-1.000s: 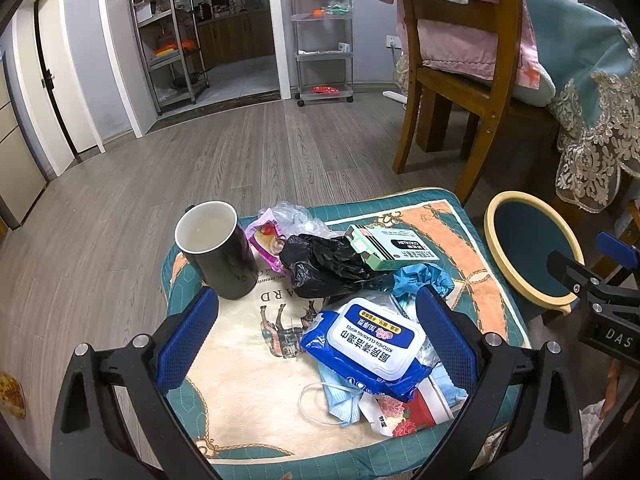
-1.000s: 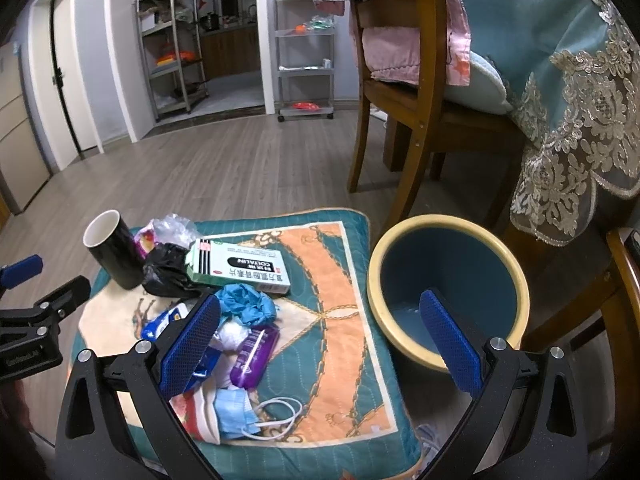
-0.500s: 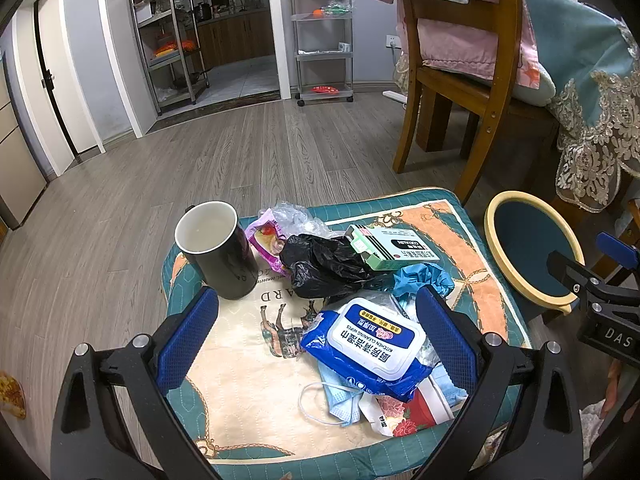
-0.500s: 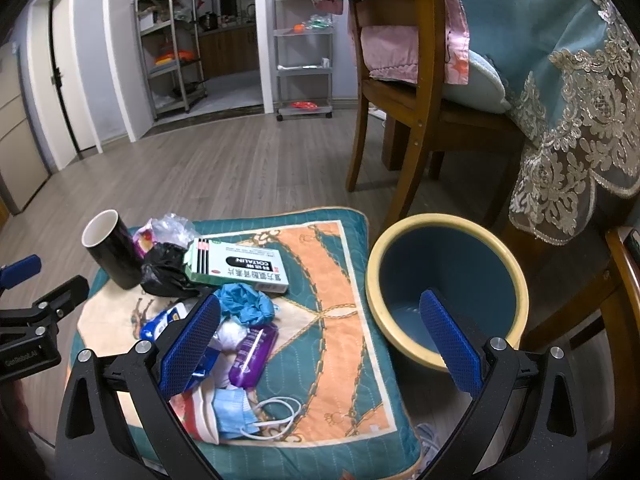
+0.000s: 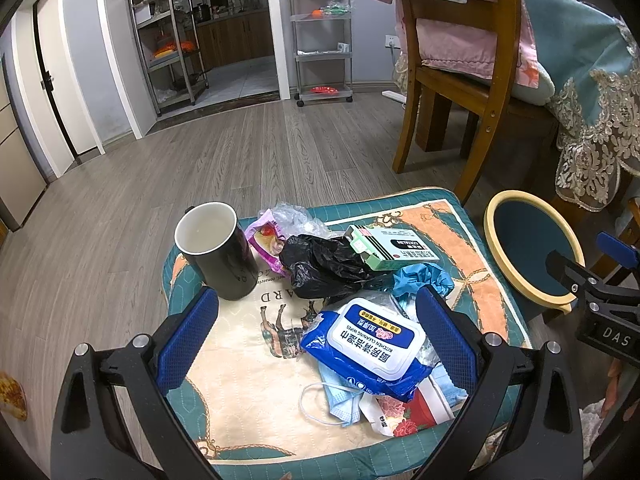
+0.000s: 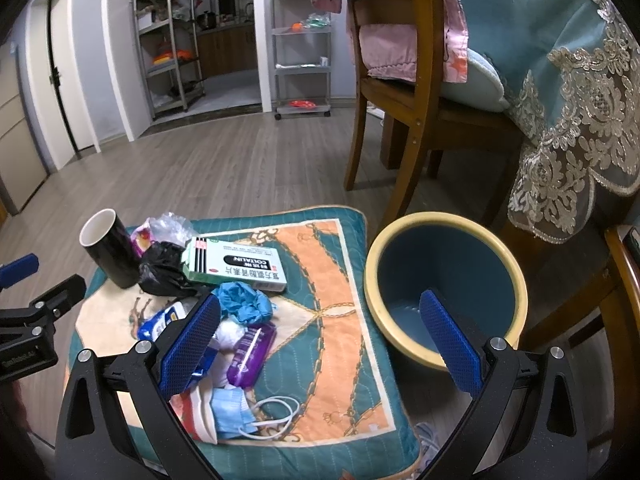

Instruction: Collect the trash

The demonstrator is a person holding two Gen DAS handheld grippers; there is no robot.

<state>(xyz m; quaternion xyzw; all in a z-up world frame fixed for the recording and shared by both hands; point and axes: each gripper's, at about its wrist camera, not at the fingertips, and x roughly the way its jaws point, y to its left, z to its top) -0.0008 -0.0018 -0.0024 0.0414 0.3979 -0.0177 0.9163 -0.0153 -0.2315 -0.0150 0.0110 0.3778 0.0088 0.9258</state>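
Observation:
Trash lies piled on a patterned cushion [image 5: 240,392]: a blue wipes pack [image 5: 370,342], a black plastic bag [image 5: 324,266], a green-white box [image 5: 390,248], a crumpled blue glove [image 5: 422,280], a blue face mask [image 6: 236,412] and a purple wrapper [image 6: 250,354]. A yellow-rimmed blue bin [image 6: 444,280] stands on the floor to the cushion's right. My left gripper [image 5: 316,340] is open and empty above the wipes pack. My right gripper [image 6: 320,340] is open and empty, spanning the cushion's right edge and the bin.
A black mug [image 5: 218,250] stands at the cushion's back left. A wooden chair [image 5: 452,88] and a table with a lace-edged teal cloth [image 6: 568,92] are behind the bin. Metal shelf racks [image 5: 320,36] stand by the far wall.
The right gripper has shifted very slightly; the left has not moved. Nothing was picked up or let go.

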